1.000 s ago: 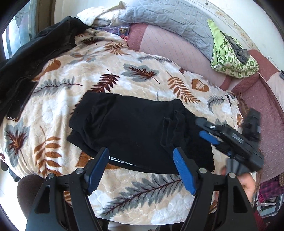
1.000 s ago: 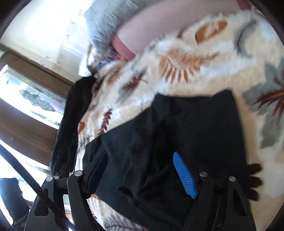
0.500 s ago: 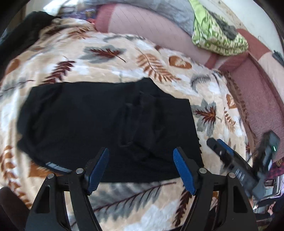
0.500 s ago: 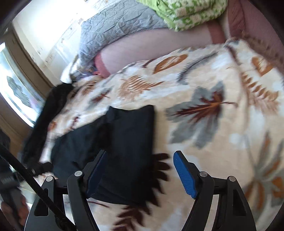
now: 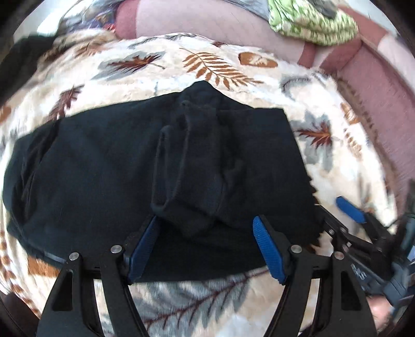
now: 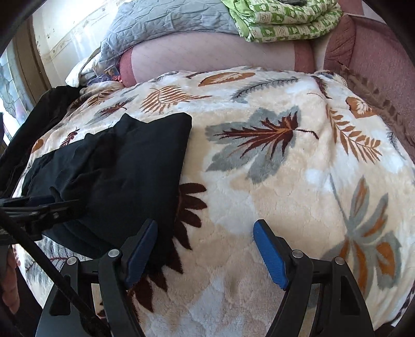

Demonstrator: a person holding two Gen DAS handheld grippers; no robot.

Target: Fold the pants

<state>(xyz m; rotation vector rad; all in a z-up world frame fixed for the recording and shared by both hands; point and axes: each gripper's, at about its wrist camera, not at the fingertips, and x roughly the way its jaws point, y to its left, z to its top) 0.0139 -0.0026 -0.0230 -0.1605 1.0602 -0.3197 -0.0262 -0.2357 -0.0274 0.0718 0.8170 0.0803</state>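
Note:
The black pants (image 5: 109, 168) lie folded into a wide bundle on the leaf-patterned blanket (image 5: 207, 62), with a rumpled ridge (image 5: 192, 166) down the middle. My left gripper (image 5: 207, 243) is open and empty, low over the near edge of the pants. My right gripper (image 6: 205, 248) is open and empty over bare blanket (image 6: 285, 181), just right of the pants (image 6: 124, 166). It also shows at the right of the left wrist view (image 5: 334, 217). The left gripper appears at the left edge of the right wrist view (image 6: 49, 202).
A pink sofa back (image 6: 212, 54) runs behind the blanket. A green patterned cloth (image 6: 282, 20) and a grey quilt (image 6: 166, 23) lie on top of it. A dark garment (image 6: 39, 114) hangs at the left by a window.
The left gripper has moved closer to and lower over the pants. The right gripper has swung right, away from the pants, to hover over the blanket. Both stayed open.

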